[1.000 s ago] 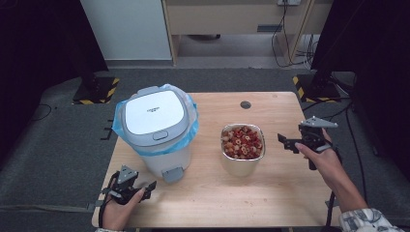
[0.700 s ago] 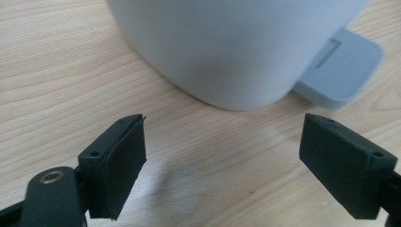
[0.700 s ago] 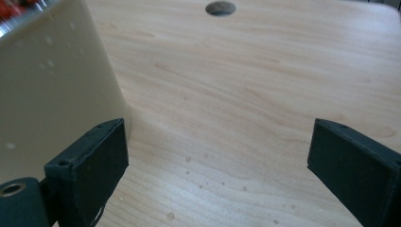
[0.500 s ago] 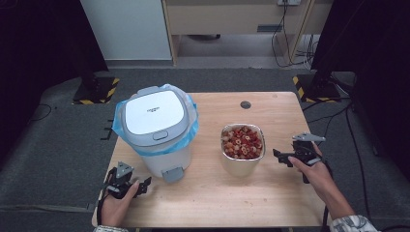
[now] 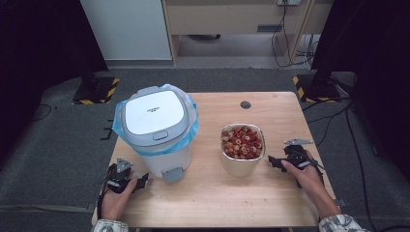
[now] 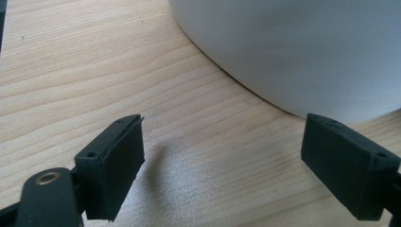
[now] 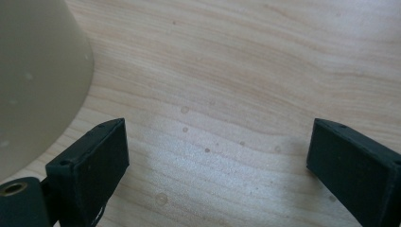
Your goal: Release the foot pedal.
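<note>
A white pedal bin [image 5: 157, 128] with a blue liner and its lid down stands at the table's left. Right of it sits a metal bowl [image 5: 242, 147] of red and pale cereal rings. My left gripper [image 5: 141, 182] rests low at the front left corner, open, aimed at the bin's foot pedal [image 5: 172, 174]; the left gripper view has the bin's white wall [image 6: 302, 52] just beyond the empty jaws. My right gripper [image 5: 271, 162] is open and low, right of the bowl, whose side [image 7: 38, 80] fills the left edge of the right gripper view.
The wooden table [image 5: 261, 113] has a dark round hole [image 5: 245, 104] near its far edge. Black stands with hazard-striped feet [image 5: 309, 87] and cables lie on the floor behind and to the sides.
The right hand has come down from above the table's right edge to just beside the bowl. The left hand has shifted a little along the front edge towards the bin.
</note>
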Available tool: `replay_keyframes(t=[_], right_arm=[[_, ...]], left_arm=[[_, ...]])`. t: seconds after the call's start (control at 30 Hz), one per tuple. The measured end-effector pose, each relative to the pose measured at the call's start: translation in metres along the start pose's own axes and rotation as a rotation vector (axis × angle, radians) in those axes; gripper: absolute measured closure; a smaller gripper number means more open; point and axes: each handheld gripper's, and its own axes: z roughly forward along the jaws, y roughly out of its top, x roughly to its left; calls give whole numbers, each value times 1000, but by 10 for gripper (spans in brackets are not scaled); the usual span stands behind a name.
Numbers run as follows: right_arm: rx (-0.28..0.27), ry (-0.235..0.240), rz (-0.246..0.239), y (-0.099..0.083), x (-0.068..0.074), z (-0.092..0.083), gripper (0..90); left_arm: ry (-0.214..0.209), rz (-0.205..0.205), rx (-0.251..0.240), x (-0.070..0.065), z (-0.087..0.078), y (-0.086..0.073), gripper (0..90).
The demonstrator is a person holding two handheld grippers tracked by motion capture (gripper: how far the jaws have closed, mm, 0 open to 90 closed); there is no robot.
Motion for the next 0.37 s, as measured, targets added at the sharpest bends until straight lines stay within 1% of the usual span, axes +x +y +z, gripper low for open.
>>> replay_keyframes(t=[0.07, 0.13, 0.17, 0.2, 0.27, 0.37], right_arm=[[-12, -8, -13, -2, 1, 1, 59], [-13, -15, -22, -3, 2, 2, 58], [-11, -24, -35, -3, 3, 2, 54], [-12, -21, -47, -4, 4, 2, 44], [-32, -19, -51, -6, 5, 3, 42], [-32, -20, -50, -7, 6, 3, 42]], left_arm=[[-3, 1, 6, 0, 2, 0, 123], [-8, 12, 26, 0, 5, -1, 116], [-10, 14, 32, -1, 6, -1, 112], [-14, 11, 33, -1, 7, -1, 109], [-14, 6, 27, -1, 8, -2, 90], [-19, 8, 18, -2, 8, -3, 74]])
